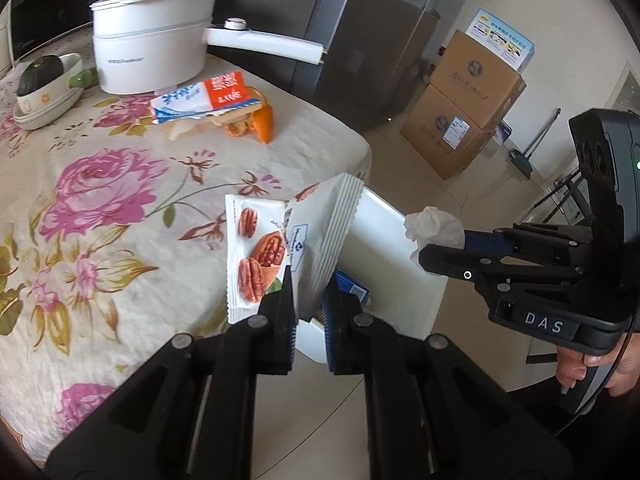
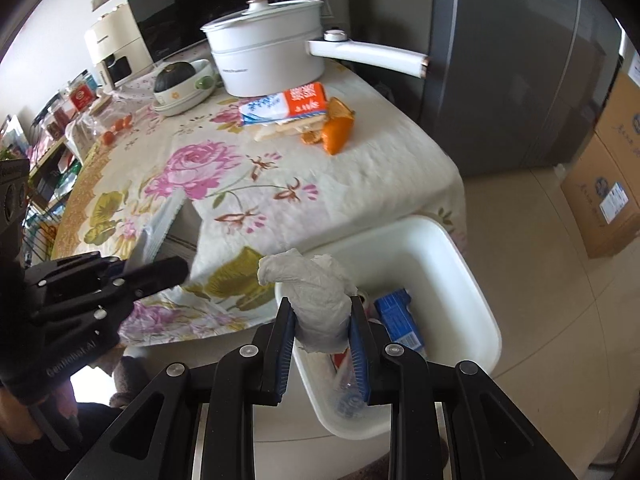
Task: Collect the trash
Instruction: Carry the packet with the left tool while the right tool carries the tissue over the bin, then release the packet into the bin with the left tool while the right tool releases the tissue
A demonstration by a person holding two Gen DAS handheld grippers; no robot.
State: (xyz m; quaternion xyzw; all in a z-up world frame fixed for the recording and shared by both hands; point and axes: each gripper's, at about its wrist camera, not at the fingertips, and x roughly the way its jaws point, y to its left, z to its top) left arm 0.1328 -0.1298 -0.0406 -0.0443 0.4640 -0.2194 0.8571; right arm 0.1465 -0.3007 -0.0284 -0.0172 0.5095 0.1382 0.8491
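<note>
Trash over bin (image 2: pixel 476 276): left gripper (image 1: pixel 308 312) clamping wrapper (image 1: pixel 280 252), right gripper (image 2: pixel 322 328) clamping tissue (image 2: pixel 316 300).
Risk: wrapper, near table (image 1: pixel 120 200) edge, missing bin if released early.

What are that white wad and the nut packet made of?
The crumpled white wad in the right tongs looks like soft matte tissue paper, judging by its creases. The pecan-printed packet in the left tongs seems glossy plastic film with serrated edges.

White pecan-print foil wrapper (image 1: pixel 276 252) – upright, beside the white plastic bin's (image 2: pixel 472 280) rim – crumpled white tissue (image 2: pixel 316 296) above it.
</note>
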